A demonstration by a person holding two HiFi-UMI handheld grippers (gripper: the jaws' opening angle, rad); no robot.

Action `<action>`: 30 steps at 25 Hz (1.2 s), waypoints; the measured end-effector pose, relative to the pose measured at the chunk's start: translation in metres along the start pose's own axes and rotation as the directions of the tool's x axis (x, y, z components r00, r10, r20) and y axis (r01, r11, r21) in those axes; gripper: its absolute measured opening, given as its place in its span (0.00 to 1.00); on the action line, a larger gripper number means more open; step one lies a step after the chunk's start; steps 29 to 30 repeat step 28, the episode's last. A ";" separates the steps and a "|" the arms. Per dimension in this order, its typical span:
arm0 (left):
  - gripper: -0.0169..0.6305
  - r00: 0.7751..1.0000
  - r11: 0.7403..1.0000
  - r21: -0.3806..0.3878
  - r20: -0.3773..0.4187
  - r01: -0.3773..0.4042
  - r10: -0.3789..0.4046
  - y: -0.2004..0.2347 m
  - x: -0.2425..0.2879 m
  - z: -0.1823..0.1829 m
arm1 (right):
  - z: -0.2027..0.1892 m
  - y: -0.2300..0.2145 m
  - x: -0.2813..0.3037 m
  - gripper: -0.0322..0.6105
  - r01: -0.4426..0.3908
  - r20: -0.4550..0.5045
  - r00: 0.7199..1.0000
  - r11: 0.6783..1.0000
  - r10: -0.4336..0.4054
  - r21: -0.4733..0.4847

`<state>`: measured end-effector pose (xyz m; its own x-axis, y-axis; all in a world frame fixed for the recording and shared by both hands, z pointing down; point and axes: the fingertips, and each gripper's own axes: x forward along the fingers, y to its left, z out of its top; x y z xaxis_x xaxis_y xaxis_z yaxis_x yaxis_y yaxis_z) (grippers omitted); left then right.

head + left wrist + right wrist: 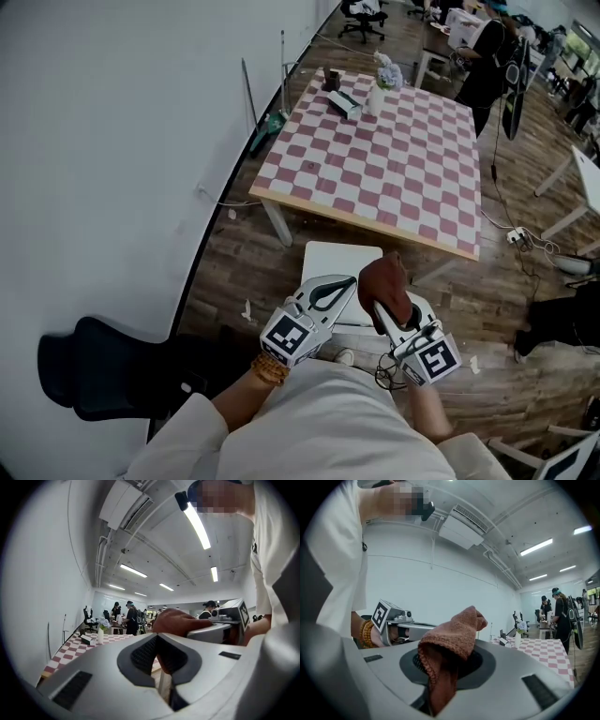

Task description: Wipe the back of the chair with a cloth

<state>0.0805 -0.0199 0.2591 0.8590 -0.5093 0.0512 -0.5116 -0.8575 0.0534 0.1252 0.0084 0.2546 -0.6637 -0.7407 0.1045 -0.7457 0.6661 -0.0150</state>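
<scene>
A brown cloth (385, 283) is bunched up in my right gripper (382, 313), which is shut on it; in the right gripper view the cloth (452, 644) stands up between the jaws of my right gripper (449, 670). My left gripper (348, 284) hangs just to the left of it, shut, with nothing between its pads (146, 654). The left gripper view shows the cloth (177, 620) and the right gripper's body close on the right. A white chair (339, 260) stands on the floor just beyond both grippers. A black office chair (94, 373) sits by the wall at the lower left.
A table with a red-and-white checked cover (394, 159) stands behind the white chair, with a vase (379, 89) and small items at its far end. The white wall (112, 141) runs along the left. People stand at the far right. Cables (520, 239) lie on the wooden floor.
</scene>
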 end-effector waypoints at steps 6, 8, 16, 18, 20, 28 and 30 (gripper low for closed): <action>0.07 0.997 0.998 -0.011 0.046 -0.055 0.055 -0.004 -0.013 0.021 | 0.016 0.010 -0.007 0.18 0.020 0.043 0.999 1.000 -0.020 0.004; 0.07 0.997 0.998 -0.016 0.052 -0.056 0.056 -0.005 -0.017 0.023 | 0.022 0.012 -0.009 0.18 0.022 0.059 0.998 1.000 -0.023 0.003; 0.07 0.998 0.998 -0.006 0.043 -0.055 0.055 -0.011 -0.018 0.025 | 0.023 0.018 -0.012 0.18 0.029 0.069 0.997 1.000 -0.029 0.006; 0.07 0.998 0.999 -0.008 0.037 -0.051 0.051 -0.013 -0.016 0.024 | 0.024 0.017 -0.014 0.18 0.029 0.072 0.997 1.000 -0.030 0.008; 0.07 0.998 0.999 -0.008 0.040 -0.049 0.049 -0.016 -0.014 0.025 | 0.025 0.016 -0.015 0.18 0.030 0.078 0.997 1.000 -0.031 0.008; 0.07 0.999 0.998 -0.032 0.015 -0.048 0.048 -0.020 -0.016 0.023 | 0.022 0.016 -0.018 0.18 0.039 0.079 0.996 0.999 -0.040 0.009; 0.07 0.999 0.998 -0.032 0.015 -0.048 0.048 -0.020 -0.016 0.023 | 0.022 0.016 -0.018 0.18 0.039 0.079 0.996 0.999 -0.040 0.009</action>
